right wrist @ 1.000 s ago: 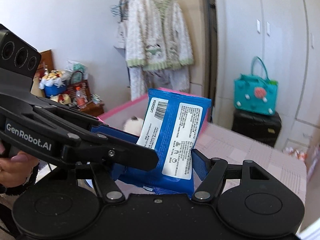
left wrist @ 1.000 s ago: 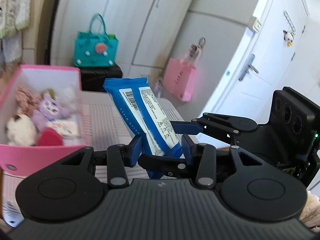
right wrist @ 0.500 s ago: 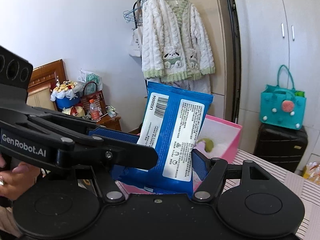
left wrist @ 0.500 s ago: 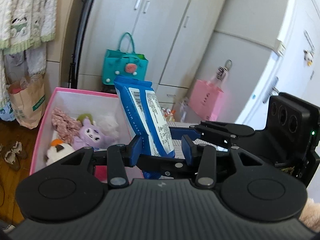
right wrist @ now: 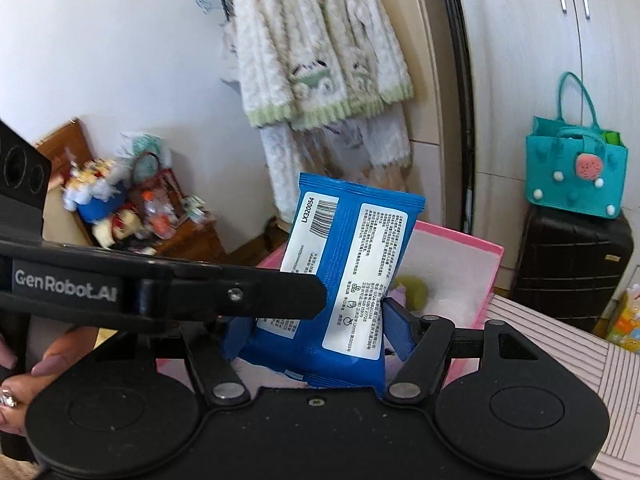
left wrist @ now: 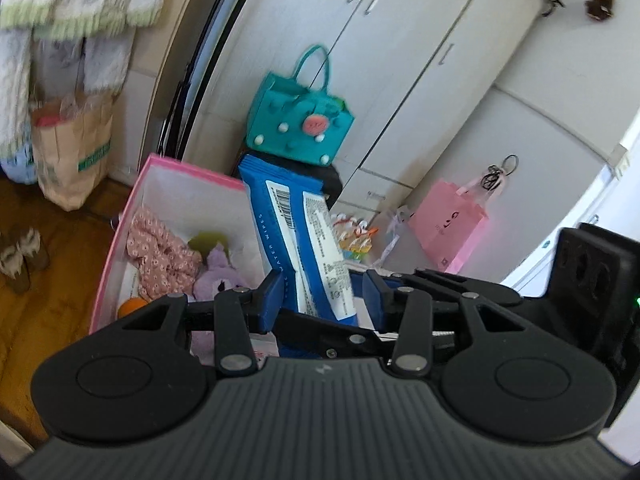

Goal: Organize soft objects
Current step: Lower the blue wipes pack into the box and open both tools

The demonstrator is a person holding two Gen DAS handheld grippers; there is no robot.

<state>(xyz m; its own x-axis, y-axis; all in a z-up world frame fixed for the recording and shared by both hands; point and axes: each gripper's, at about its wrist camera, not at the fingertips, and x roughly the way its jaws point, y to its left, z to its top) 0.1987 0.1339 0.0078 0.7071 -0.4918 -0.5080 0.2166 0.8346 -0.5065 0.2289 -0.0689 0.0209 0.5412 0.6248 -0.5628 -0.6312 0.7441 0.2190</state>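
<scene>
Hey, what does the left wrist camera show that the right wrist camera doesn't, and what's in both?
Only the left wrist view shows the pink gift bag, the brown paper bag, and the floral cloth and purple plush inside the pink box.

Only the right wrist view shows the cluttered wooden side table and the person's hand.

Both show the blue wipes pack gripped by the left gripper and right gripper, the teal handbag and the hanging cardigan.

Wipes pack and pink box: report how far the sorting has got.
Done: the pink box already holds a floral cloth and a purple plush. In hand: both the left gripper and right gripper clamp the blue wipes pack upright above the box. Left: lowering it in and releasing.
</scene>
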